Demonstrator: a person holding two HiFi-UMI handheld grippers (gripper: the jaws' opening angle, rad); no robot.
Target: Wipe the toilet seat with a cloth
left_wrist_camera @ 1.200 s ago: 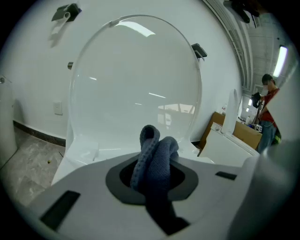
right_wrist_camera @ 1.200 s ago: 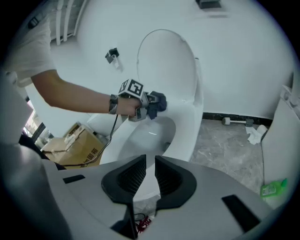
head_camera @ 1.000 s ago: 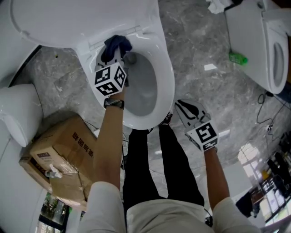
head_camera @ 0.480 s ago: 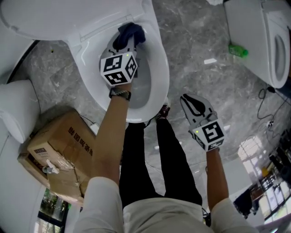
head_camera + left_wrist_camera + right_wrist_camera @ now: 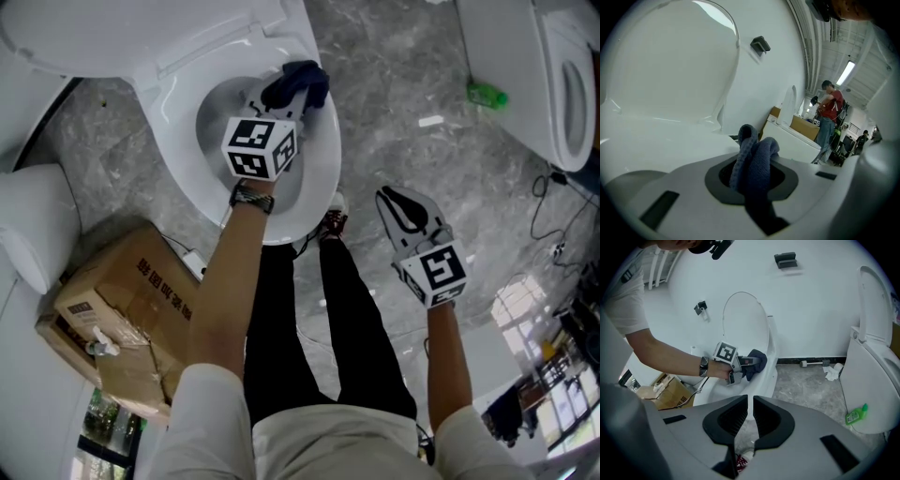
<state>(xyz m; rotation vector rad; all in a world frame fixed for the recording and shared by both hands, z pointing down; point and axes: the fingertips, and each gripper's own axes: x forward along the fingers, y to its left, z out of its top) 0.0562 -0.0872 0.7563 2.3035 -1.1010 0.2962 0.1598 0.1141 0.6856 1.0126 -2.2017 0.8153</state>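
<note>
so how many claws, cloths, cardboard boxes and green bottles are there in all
claws: 2, the left claw and the right claw
cloths: 1, the dark blue cloth pinched in the left claw
cardboard boxes: 1, the cardboard box on the floor
green bottles: 1, the green bottle on the floor
total: 5
</note>
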